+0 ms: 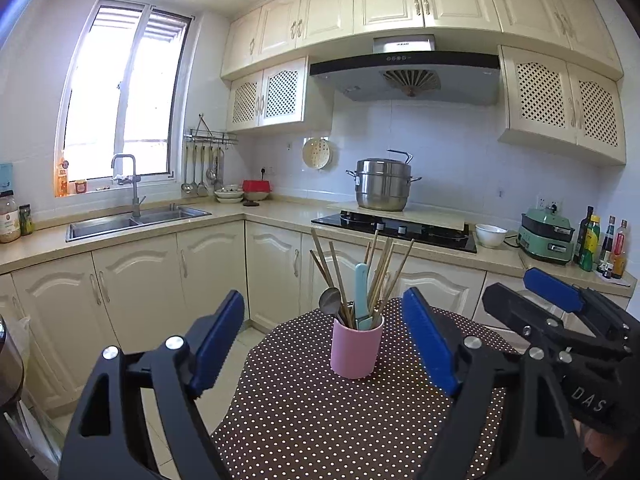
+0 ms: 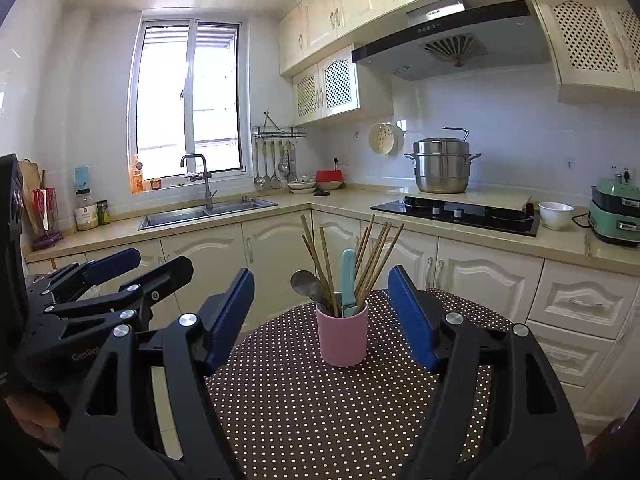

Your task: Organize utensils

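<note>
From the left wrist camera, the left gripper (image 1: 326,328) stood with its blue pads spread wide and nothing between them. Ahead of it, centred beyond the fingertips and clear of both, a pink cup (image 1: 356,349) stood upright on the dotted tablecloth (image 1: 304,420). The cup held wooden chopsticks (image 1: 382,270), a metal spoon (image 1: 330,301) and a light blue handle (image 1: 362,294). The right gripper (image 1: 520,294) showed to its right, also parted and empty.

From the right wrist camera, the right gripper (image 2: 322,312) was open and empty, the pink cup (image 2: 342,338) just ahead between the lines of its fingers, touching neither. The left gripper (image 2: 154,262) lay to its left, jaws apart.
</note>
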Tool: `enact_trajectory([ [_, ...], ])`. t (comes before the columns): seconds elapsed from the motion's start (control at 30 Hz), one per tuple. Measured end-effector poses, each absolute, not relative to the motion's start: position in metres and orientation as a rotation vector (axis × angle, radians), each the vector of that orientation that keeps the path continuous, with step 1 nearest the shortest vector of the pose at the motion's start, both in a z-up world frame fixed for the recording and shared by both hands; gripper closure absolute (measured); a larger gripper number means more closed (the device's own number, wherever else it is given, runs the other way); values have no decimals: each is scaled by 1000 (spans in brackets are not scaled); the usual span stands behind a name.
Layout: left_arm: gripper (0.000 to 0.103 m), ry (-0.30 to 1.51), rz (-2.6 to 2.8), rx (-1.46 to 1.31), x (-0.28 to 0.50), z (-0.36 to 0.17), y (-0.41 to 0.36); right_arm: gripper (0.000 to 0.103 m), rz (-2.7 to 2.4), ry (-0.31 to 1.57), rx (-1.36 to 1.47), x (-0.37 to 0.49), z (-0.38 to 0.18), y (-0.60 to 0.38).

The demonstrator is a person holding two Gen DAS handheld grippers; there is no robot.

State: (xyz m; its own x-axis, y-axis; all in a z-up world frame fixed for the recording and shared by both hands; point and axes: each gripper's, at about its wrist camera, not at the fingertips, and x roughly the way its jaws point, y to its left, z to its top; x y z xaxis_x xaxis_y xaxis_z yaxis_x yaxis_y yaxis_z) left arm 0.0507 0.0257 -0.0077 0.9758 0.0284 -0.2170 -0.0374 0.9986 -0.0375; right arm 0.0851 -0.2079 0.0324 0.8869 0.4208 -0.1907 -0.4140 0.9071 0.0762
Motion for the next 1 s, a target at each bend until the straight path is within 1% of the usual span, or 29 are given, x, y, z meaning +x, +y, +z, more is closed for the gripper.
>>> enact_trajectory([
  [0.4,22,128,60,-30,4,14,24,21,421,140,-3,47,54,-208],
  [1.0,22,83,61,-26,-13,21,20,13,413,112,-11,27,62,-209],
])
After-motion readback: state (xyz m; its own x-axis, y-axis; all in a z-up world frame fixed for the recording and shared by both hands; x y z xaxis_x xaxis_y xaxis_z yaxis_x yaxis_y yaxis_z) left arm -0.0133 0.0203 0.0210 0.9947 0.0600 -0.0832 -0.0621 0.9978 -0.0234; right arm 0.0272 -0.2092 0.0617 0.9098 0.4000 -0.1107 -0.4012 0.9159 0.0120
